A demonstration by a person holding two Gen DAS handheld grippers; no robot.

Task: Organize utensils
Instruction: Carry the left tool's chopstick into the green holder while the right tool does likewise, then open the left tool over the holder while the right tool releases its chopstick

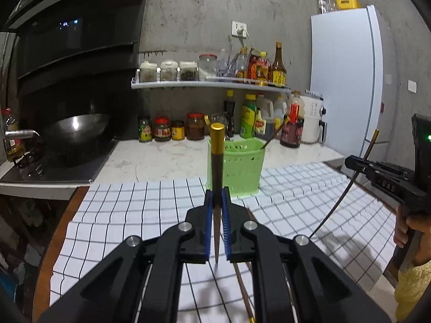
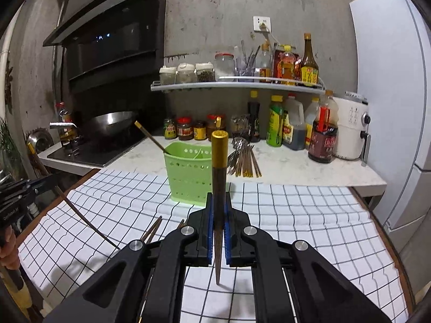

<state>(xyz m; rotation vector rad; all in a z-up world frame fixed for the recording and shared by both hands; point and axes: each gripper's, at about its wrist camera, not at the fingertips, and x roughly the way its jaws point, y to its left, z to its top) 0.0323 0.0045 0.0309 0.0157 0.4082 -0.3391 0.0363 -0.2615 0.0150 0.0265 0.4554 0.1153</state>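
Note:
My left gripper [image 1: 217,196] is shut on a dark chopstick with a gold cap [image 1: 217,145], held upright above the checked cloth [image 1: 134,210]. My right gripper [image 2: 218,202] is shut on another gold-capped chopstick [image 2: 219,150]. A green perforated holder [image 1: 238,169] stands just behind; it also shows in the right wrist view [image 2: 188,177]. One chopstick [image 2: 149,136] leans inside the holder. The right gripper [image 1: 358,162] with its chopstick shows at the right of the left wrist view. The left gripper [image 2: 40,185] shows at the left of the right wrist view.
More chopsticks [image 2: 153,228] lie on the cloth. A bundle of chopsticks and spoons [image 2: 243,158] lies on the marble counter behind the holder. Sauce jars and bottles [image 2: 293,129] line the wall. A wok [image 1: 76,126] sits on the stove at the left, a fridge [image 1: 347,75] at the right.

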